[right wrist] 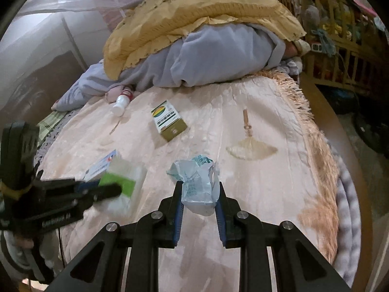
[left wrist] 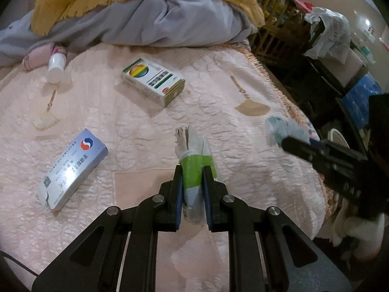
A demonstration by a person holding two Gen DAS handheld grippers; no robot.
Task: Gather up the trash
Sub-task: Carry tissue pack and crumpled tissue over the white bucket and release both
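My left gripper [left wrist: 192, 169] is shut on a green-and-white plastic packet [left wrist: 195, 168] held above the pink bedspread [left wrist: 121, 112]; it also shows in the right wrist view [right wrist: 121, 189]. My right gripper [right wrist: 198, 185] is shut on a crumpled pale blue wrapper [right wrist: 197, 187], which shows blurred in the left wrist view [left wrist: 279, 129]. On the bed lie a blue-grey medicine box [left wrist: 73, 168], a white box with a rainbow print [left wrist: 153, 80] and a small white bottle [left wrist: 56, 66].
Grey and yellow bedding [left wrist: 145, 12] is piled at the head of the bed. The fringed bed edge [right wrist: 313, 131] runs along the right, with a wooden crib [right wrist: 340, 48] and cluttered storage [left wrist: 340, 60] beyond it.
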